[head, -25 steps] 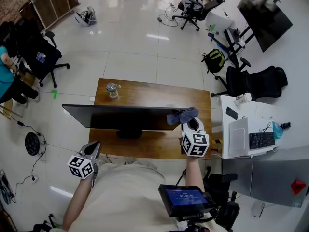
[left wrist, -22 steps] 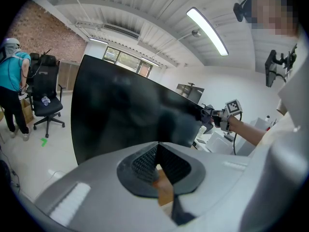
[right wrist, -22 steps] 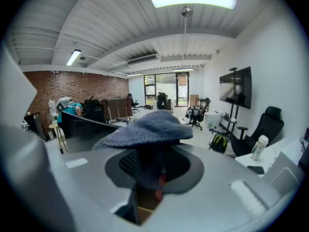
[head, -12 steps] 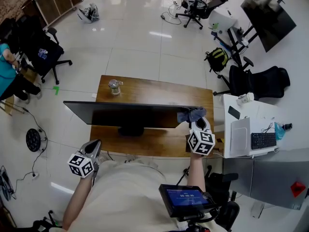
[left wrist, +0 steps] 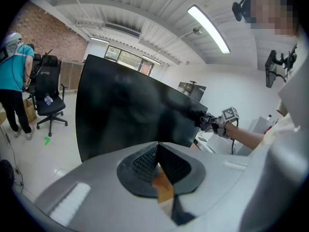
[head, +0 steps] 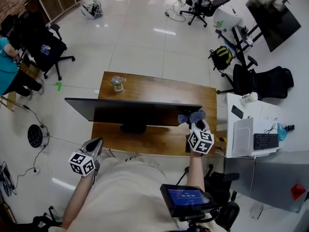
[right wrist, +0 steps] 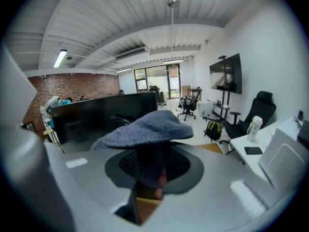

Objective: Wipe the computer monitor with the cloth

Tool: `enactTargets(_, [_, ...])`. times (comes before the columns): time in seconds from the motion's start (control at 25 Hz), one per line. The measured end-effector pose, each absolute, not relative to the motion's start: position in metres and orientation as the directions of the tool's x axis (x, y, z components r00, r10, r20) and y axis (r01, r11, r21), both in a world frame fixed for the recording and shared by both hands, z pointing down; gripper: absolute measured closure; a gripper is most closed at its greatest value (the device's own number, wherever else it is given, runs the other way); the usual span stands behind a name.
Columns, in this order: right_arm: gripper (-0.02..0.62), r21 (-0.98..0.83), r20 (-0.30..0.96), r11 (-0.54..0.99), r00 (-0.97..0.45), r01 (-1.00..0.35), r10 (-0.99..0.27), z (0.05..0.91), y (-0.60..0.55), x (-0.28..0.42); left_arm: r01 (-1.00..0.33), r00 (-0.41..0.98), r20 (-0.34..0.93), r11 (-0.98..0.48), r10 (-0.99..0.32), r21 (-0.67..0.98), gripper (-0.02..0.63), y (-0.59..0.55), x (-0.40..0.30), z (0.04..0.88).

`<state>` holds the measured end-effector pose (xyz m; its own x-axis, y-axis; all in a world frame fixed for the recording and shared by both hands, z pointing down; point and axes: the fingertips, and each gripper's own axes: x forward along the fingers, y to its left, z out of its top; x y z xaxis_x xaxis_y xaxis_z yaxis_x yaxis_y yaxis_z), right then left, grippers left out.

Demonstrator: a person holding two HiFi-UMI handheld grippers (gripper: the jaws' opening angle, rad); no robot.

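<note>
**A:** What's the biggest thing here?

**B:** The brown wooden counter (head: 159, 88). The monitor (head: 130, 111) stands on it, a wide, black, thin screen on one small foot.

**A:** Is the monitor strong?

**B:** I think it is stiff but easy to hurt. A hard push could tip it or mark the glass. So you wipe it softly, and you don't grab it.

**A:** And the cloth?

**B:** The cloth (head: 190, 116) is small, blue-grey and fluffy. It looks very light and floppy, and it bends any way you fold it. It is best to pinch it in a bunch near the middle, so a soft part hangs out in front to rub with.

**A:** Where is it now?

**B:** It is up at the right end of the monitor, on the top edge. It sits just in front of the right tool (head: 195, 124), sticking out past the tips like a little hat.

**A:** Is the right tool holding it?

**B:** Yes, its two jaws are squeezed on the bunched part of the cloth.

**A:** And the other one?

**B:** The left tool (head: 94, 149) is pressed closed with nothing in it. It is low at the person's side, well apart from the cloth and off the counter.
</note>
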<state>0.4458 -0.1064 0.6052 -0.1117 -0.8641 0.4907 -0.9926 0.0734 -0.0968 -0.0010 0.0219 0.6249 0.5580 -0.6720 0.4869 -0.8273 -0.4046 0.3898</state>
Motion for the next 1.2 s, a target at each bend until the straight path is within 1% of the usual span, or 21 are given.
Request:
enactTargets(0.32, [0.514,-0.1,0.546,0.087,-0.128,-0.991,-0.828,0.642,-0.1,0.444,-0.831,0.553,0.499,-0.396,-0.667,0.392,0.604,0.023,-0.001,0.631])
enactTargets(0.96, [0.514,-0.132,0.603,0.11,-0.167,-0.985,-0.78,0.708,-0.086,0.441,-0.835,0.55,0.566,-0.41,-0.614,0.367,0.604,0.028,0.0,0.651])
enactTargets(1.2, [0.514,-0.139,0.617,0.113,-0.175,-0.984,-0.767,0.73,-0.089,0.445,-0.841,0.541,0.576,-0.406,-0.613,0.358,0.604,0.021,0.004,0.657])
